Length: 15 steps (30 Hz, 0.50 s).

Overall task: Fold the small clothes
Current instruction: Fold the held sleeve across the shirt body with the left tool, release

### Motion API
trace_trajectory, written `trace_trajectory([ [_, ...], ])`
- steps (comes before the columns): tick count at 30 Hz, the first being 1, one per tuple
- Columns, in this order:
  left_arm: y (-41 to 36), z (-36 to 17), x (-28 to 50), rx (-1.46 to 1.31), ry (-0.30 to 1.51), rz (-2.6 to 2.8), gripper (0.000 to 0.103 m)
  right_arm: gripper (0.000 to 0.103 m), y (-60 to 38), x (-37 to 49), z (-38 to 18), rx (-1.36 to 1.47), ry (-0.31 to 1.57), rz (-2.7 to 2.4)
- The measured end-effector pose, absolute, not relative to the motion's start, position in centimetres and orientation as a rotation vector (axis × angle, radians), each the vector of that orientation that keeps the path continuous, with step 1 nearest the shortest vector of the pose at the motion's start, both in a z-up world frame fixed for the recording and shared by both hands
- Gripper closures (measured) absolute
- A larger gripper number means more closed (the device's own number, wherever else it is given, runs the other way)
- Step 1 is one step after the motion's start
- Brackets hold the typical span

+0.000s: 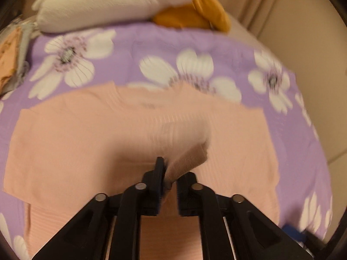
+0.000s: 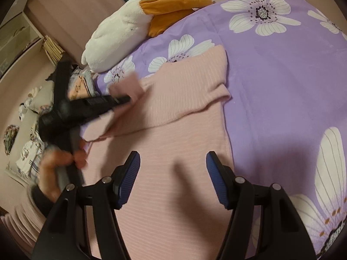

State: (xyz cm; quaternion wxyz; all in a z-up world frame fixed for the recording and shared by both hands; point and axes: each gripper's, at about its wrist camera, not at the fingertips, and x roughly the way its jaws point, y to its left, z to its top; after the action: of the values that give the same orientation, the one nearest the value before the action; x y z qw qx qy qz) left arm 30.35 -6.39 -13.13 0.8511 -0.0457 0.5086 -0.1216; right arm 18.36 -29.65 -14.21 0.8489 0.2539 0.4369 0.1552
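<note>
One pale pink ribbed knit top (image 2: 173, 134) lies flat on the lilac bedspread with white flowers (image 2: 282, 82), its long axis running away from both tools. The left gripper (image 1: 168, 177) is clamped on one sleeve end (image 1: 186, 151), lifted over the body. The right gripper (image 2: 173, 173) hangs spread and empty above the hem. One white-and-orange plush toy (image 2: 130, 26) lies beyond.

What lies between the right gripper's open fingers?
Only the pink ribbed garment, lying flat beneath the open right gripper; nothing is held, as the right wrist view shows.
</note>
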Motion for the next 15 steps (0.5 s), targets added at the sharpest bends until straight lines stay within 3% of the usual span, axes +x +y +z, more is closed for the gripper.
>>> trace_trajectory([
  [1, -6.5, -13.5, 30.1, -0.082, 1.088, -0.271, 0.066, 0.037, -29.7, 18.8, -14.1, 0.555, 0.917, 0.335],
  [3, -6.8, -13.6, 29.3, -0.060, 1.078, -0.282, 0.051, 0.036, -29.9, 19.9, -14.0, 0.603, 0.909, 0.348],
  [5, -6.3, -13.0, 28.5, -0.062, 1.060, -0.296, 0.050, 0.036, -30.0, 20.8, -13.9, 0.643, 0.902, 0.358],
  [9, -3.3, -11.4, 26.1, -0.104, 1.030, -0.338, 0.035, 0.036, -29.5, 23.4, -14.6, 0.742, 0.927, 0.407],
  [15, 4.9, -10.1, 21.9, -0.169, 0.953, -0.242, 0.035, 0.036, -26.4, 27.9, -15.6, 0.784, 0.990, 0.462],
])
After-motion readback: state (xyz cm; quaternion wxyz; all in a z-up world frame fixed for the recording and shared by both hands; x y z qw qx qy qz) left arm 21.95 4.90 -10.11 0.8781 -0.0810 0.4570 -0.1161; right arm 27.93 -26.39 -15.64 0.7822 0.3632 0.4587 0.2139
